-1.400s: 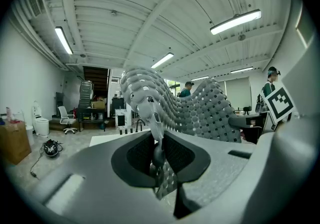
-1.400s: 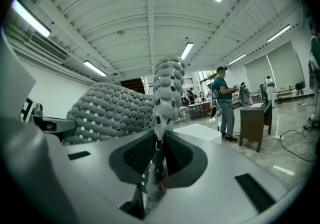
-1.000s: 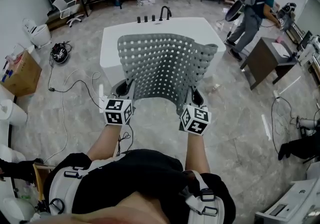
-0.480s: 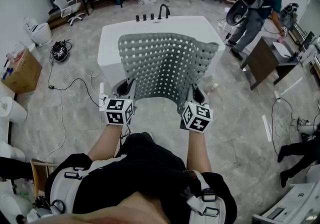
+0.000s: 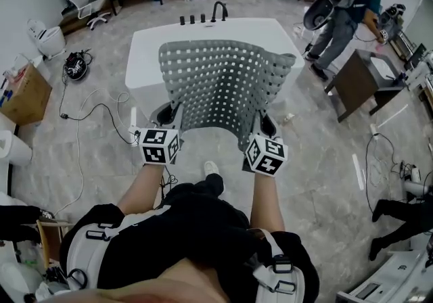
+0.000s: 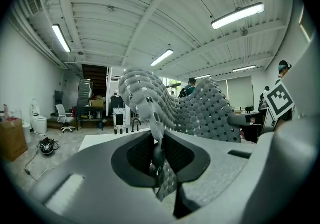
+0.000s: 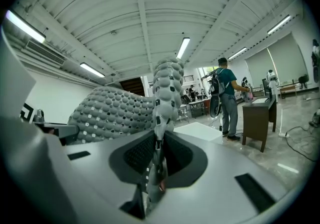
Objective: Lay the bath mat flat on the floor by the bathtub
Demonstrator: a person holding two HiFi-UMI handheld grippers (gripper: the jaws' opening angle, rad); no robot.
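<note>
The left gripper (image 6: 157, 154) is closed tight on one near corner of the grey perforated bath mat (image 5: 223, 85), and the right gripper (image 7: 156, 160) clamps the other. The mat is held up, spread between them, with the white bathtub (image 5: 143, 58) beyond.

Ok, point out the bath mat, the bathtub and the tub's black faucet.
bath mat (image 5: 223, 85), head view, middle of the perforated grey sheet.
bathtub (image 5: 144, 65), head view, bare white left side.
faucet (image 5: 216, 13), head view, upright stem of the black spout at the tub's far end.
</note>
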